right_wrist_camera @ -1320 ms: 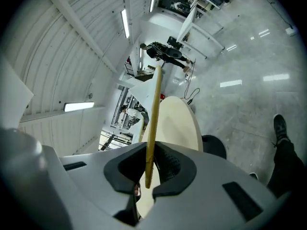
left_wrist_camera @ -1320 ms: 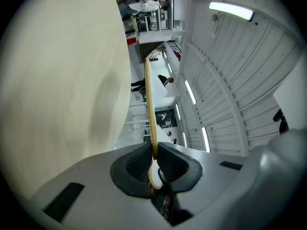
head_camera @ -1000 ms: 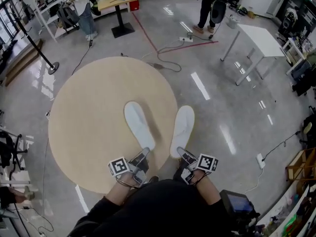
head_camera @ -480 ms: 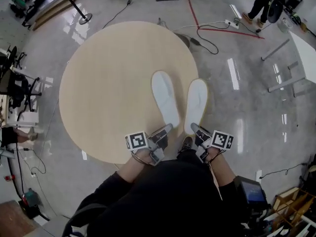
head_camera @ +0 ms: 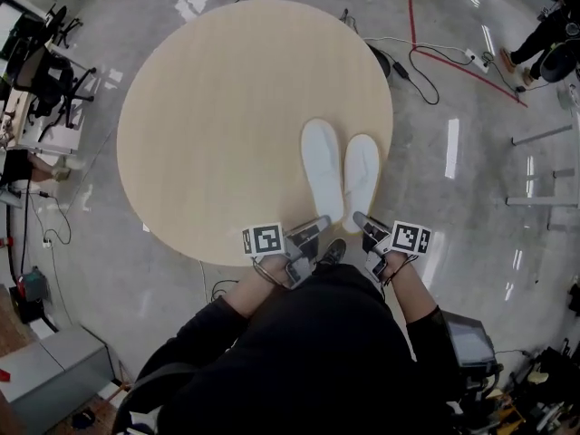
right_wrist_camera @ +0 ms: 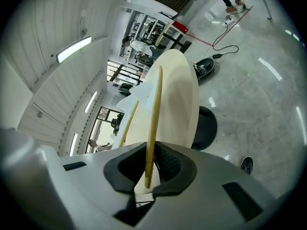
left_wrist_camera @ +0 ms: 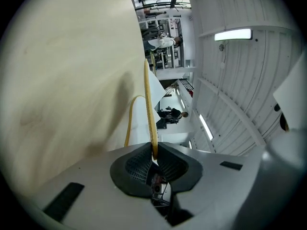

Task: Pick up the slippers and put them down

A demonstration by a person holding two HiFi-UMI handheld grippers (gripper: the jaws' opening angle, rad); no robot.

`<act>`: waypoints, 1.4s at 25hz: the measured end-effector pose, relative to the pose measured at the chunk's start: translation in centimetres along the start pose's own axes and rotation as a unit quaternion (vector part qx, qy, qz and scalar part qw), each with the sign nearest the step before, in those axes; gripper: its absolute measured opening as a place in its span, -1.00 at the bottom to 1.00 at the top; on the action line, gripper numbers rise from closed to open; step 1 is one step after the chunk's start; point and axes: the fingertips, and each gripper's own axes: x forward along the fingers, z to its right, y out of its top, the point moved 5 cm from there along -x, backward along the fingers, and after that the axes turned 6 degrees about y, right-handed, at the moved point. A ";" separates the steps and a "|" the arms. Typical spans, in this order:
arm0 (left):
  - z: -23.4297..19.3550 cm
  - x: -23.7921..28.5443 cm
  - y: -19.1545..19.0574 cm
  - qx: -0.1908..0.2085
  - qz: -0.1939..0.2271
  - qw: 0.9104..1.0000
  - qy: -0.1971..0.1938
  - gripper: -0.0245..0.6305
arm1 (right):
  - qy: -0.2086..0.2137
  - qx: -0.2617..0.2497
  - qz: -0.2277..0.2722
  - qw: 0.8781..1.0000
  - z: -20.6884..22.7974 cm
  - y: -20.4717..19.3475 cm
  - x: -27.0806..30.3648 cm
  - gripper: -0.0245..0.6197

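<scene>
Slippers (head_camera: 322, 182) over table (head_camera: 227, 107), left gripper (head_camera: 317, 225) and right gripper (head_camera: 361, 219) jaws each pinching one heel

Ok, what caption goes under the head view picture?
Left tool grips left slipper, right tool grips right slipper, side by side at the round table edge.
</scene>
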 end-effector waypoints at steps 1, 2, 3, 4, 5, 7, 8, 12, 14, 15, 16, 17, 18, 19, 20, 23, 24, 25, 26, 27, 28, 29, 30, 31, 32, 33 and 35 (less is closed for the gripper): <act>-0.4 0.2 -0.2 -0.007 0.007 1.000 0.003 -0.79 | 0.001 0.003 -0.005 1.000 0.2 0.1 0.3 -0.80; -0.8 0.4 -0.4 -0.015 0.015 1.000 0.006 -0.79 | 0.003 0.004 -0.011 1.000 0.5 0.2 0.6 -0.80; -1.2 0.7 -0.8 -0.022 0.024 0.999 0.008 -0.79 | 0.005 0.006 -0.019 1.000 0.9 0.2 0.6 -0.80; -1.6 1.3 -1.3 -0.030 0.033 0.999 0.009 -0.79 | 0.009 0.007 -0.027 1.000 1.5 0.4 0.5 -0.80; -1.9 2.1 -1.9 -0.038 0.041 0.998 0.010 -0.79 | 0.013 0.008 -0.036 0.999 2.1 0.8 0.3 -0.80; -2.2 3.6 -2.6 -0.050 0.053 0.997 0.010 -0.79 | 0.019 0.006 -0.049 0.999 3.0 1.6 0.0 -0.80; -2.4 4.0 -2.8 -0.054 0.057 0.997 0.012 -0.79 | 0.015 0.000 -0.054 0.998 3.2 2.0 0.0 -0.80; -4.0 4.8 -3.8 -0.067 0.058 0.995 0.041 -0.79 | -0.024 -0.045 -0.070 0.996 3.9 2.4 0.0 -0.76; -4.6 5.2 -4.4 -0.068 0.057 0.995 0.051 -0.79 | -0.028 -0.040 -0.070 0.996 4.3 2.2 -0.1 -0.65; -4.8 5.4 -4.6 -0.067 0.056 0.995 0.054 -0.79 | -0.031 -0.039 -0.069 0.996 4.4 2.1 -0.2 -0.61; -5.0 5.5 -4.7 -0.066 0.055 0.995 0.057 -0.79 | -0.035 -0.042 -0.070 0.996 4.5 2.0 -0.4 -0.59; -5.1 5.6 -4.9 -0.065 0.053 0.995 0.062 -0.79 | -0.041 -0.047 -0.071 0.996 4.5 1.9 -0.5 -0.57; -5.3 5.6 -5.0 -0.064 0.050 0.994 0.068 -0.79 | -0.047 -0.052 -0.073 0.995 4.5 1.9 -0.6 -0.53; -5.5 5.7 -5.1 -0.064 0.047 0.994 0.075 -0.79 | -0.051 -0.057 -0.075 0.994 4.6 1.9 -0.7 -0.50; -5.8 5.8 -5.3 -0.065 0.044 0.993 0.084 -0.79 | -0.054 -0.059 -0.078 0.994 4.6 1.9 -0.8 -0.47; -6.4 6.4 -6.0 -0.073 0.036 0.992 0.100 -0.78 | -0.057 -0.058 -0.081 0.993 4.9 1.8 -1.1 -0.41; -6.5 6.6 -6.3 -0.076 0.034 0.991 0.104 -0.77 | -0.058 -0.056 -0.079 0.994 5.1 1.8 -1.2 -0.39; -6.7 6.8 -6.4 -0.077 0.032 0.991 0.107 -0.75 | -0.059 -0.054 -0.077 0.994 5.3 1.8 -1.2 -0.38; -6.9 6.9 -6.6 -0.078 0.032 0.990 0.111 -0.72 | -0.059 -0.053 -0.074 0.994 5.5 1.8 -1.2 -0.36; -7.1 7.0 -6.7 -0.078 0.032 0.990 0.115 -0.68 | -0.059 -0.053 -0.072 0.994 5.6 1.9 -1.1 -0.35; -7.2 7.0 -6.8 -0.078 0.032 0.989 0.119 -0.59 | -0.059 -0.054 -0.071 0.994 5.7 1.9 -1.0 -0.34; -7.3 7.0 -6.9 -0.077 0.033 0.989 0.121 -0.41 | -0.059 -0.058 -0.070 0.994 5.8 2.0 -0.9 -0.34; -7.4 7.0 -7.0 -0.076 0.033 0.989 0.122 -0.32 | -0.062 -0.062 -0.069 0.994 5.9 2.0 -0.8 -0.33; -7.5 6.9 -7.2 -0.075 0.033 0.989 0.123 -0.28 | -0.066 -0.068 -0.069 0.993 6.0 2.0 -0.8 -0.32; -7.5 6.8 -7.4 -0.073 0.031 0.989 0.123 -0.26 | -0.071 -0.075 -0.068 0.992 6.1 2.1 -0.8 -0.29; -7.6 6.8 -7.5 -0.071 0.029 0.989 0.124 -0.25 | -0.077 -0.082 -0.068 0.991 6.2 2.1 -0.9 -0.23; -7.6 6.6 -7.9 -0.064 0.023 0.990 0.126 -0.23 | -0.087 -0.093 -0.069 0.989 6.4 2.1 -1.0 -0.10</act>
